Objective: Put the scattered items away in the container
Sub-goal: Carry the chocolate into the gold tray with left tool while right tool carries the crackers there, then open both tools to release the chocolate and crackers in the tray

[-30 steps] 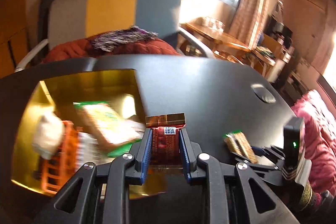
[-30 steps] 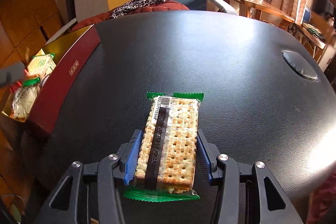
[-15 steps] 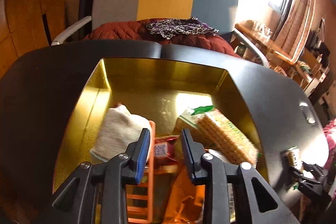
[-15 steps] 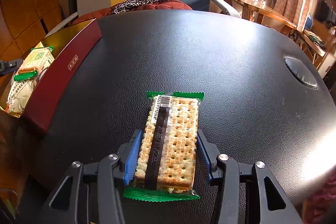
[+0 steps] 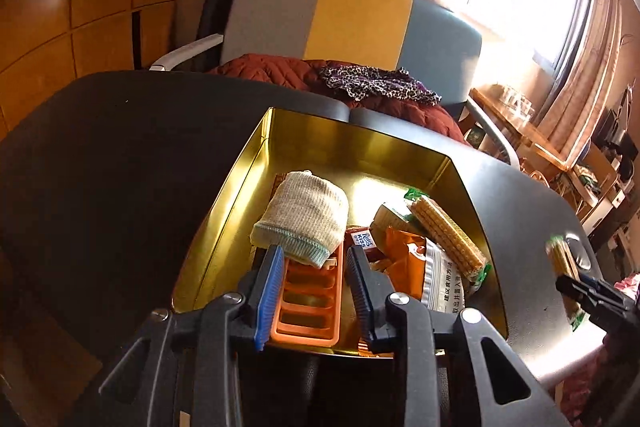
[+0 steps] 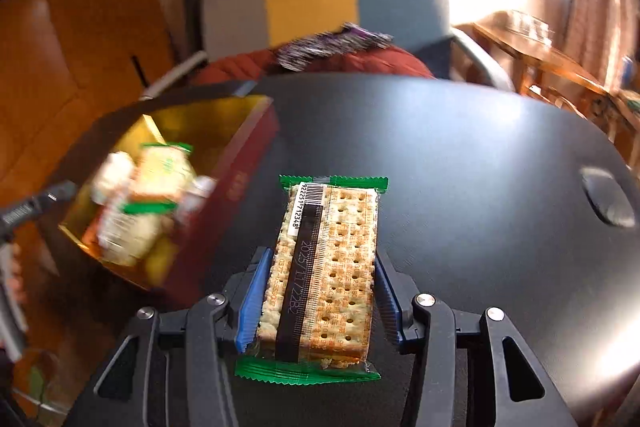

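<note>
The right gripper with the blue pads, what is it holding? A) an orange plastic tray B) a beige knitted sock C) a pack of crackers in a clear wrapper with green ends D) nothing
C: in the right wrist view the right gripper has its blue pads pressed on both sides of the cracker pack in its clear, green-ended wrapper.

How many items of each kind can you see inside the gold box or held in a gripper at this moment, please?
Cracker packs: 2, one in the gold box at, one in the right gripper at
Knitted cloth: 1
Orange plastic tray: 1
Small red snack packet: 1
Orange and white pouch: 1
Total: 6; anything buried underneath is hidden.
</note>
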`<action>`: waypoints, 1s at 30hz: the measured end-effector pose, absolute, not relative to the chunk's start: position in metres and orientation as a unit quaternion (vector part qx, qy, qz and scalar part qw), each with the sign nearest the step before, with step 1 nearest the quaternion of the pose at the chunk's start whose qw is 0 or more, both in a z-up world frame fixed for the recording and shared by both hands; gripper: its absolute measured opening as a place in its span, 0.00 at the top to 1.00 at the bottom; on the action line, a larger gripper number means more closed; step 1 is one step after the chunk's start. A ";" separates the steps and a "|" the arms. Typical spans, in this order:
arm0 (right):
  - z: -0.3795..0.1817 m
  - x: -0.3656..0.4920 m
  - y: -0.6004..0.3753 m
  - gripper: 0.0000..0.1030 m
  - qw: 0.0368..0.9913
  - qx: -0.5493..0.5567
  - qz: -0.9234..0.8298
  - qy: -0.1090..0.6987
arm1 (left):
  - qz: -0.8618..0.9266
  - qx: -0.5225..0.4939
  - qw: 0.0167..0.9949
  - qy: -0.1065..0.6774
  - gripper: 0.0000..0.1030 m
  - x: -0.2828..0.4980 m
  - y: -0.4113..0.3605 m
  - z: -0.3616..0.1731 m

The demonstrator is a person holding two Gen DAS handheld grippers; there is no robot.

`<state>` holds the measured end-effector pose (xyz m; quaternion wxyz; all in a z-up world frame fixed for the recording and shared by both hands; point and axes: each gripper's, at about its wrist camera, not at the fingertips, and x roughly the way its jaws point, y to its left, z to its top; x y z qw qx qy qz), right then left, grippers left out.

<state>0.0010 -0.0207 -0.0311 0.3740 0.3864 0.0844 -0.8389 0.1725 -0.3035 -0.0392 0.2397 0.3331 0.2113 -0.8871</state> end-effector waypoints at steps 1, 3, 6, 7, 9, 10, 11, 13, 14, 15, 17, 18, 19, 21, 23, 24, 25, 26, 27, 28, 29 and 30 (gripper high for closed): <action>-0.024 0.005 -0.035 0.51 0.393 0.384 -0.831 0.084 | -0.887 0.331 0.238 0.217 0.68 0.174 -0.303 -0.040; -0.013 0.012 -0.065 0.51 0.430 0.382 -0.814 0.084 | -0.888 0.327 0.234 0.223 0.68 0.178 -0.302 -0.040; -0.004 0.025 -0.115 0.51 0.467 0.381 -0.791 0.102 | -0.889 0.325 0.232 0.223 0.68 0.184 -0.299 -0.041; -0.003 0.030 -0.132 0.51 0.474 0.382 -0.785 0.112 | -0.889 0.324 0.231 0.226 0.68 0.186 -0.299 -0.041; -0.003 0.038 -0.165 0.52 0.485 0.382 -0.775 0.133 | -0.890 0.320 0.231 0.230 0.68 0.191 -0.300 -0.040; -0.003 0.041 -0.178 0.52 0.487 0.382 -0.773 0.141 | -0.890 0.320 0.233 0.228 0.68 0.193 -0.300 -0.041; -0.005 0.043 -0.191 0.52 0.488 0.385 -0.769 0.147 | -0.890 0.320 0.235 0.226 0.68 0.195 -0.301 -0.041; -0.011 0.046 -0.211 0.52 0.488 0.393 -0.763 0.158 | -0.887 0.317 0.243 0.230 0.68 0.198 -0.304 -0.042; -0.014 0.046 -0.219 0.52 0.487 0.398 -0.760 0.163 | -0.886 0.315 0.243 0.236 0.68 0.198 -0.306 -0.043; -0.017 0.045 -0.225 0.52 0.482 0.401 -0.760 0.169 | -0.885 0.313 0.245 0.243 0.68 0.200 -0.308 -0.043; -0.022 0.043 -0.235 0.51 0.473 0.407 -0.761 0.177 | -0.883 0.314 0.246 0.247 0.68 0.201 -0.311 -0.045; -0.025 0.041 -0.239 0.51 0.469 0.412 -0.761 0.176 | -0.883 0.316 0.246 0.245 0.68 0.202 -0.311 -0.046; -0.027 0.039 -0.242 0.51 0.466 0.417 -0.760 0.176 | -0.883 0.317 0.248 0.243 0.68 0.202 -0.311 -0.047; -0.033 0.033 -0.244 0.51 0.458 0.426 -0.760 0.177 | -0.882 0.320 0.251 0.238 0.68 0.202 -0.311 -0.048; -0.038 0.027 -0.245 0.50 0.451 0.437 -0.759 0.173 | -0.881 0.320 0.251 0.243 0.68 0.202 -0.311 -0.049; -0.040 0.024 -0.244 0.49 0.449 0.444 -0.757 0.168 | -0.881 0.322 0.249 0.242 0.68 0.201 -0.310 -0.050; -0.041 0.022 -0.243 0.49 0.449 0.449 -0.756 0.161 | -0.881 0.324 0.248 0.241 0.68 0.201 -0.309 -0.051; -0.041 0.022 -0.242 0.49 0.449 0.447 -0.757 0.159 | -0.881 0.325 0.249 0.237 0.68 0.200 -0.308 -0.051; -0.042 0.022 -0.240 0.49 0.449 0.443 -0.759 0.161 | -0.881 0.326 0.248 0.235 0.68 0.199 -0.306 -0.050; -0.042 0.023 -0.239 0.49 0.451 0.442 -0.759 0.161 | -0.882 0.326 0.247 0.235 0.68 0.198 -0.305 -0.051; -0.041 0.023 -0.236 0.49 0.451 0.440 -0.760 0.159 | -0.882 0.326 0.247 0.236 0.68 0.198 -0.304 -0.050; -0.040 0.024 -0.234 0.49 0.452 0.438 -0.761 0.158 | -0.882 0.325 0.246 0.236 0.68 0.198 -0.302 -0.050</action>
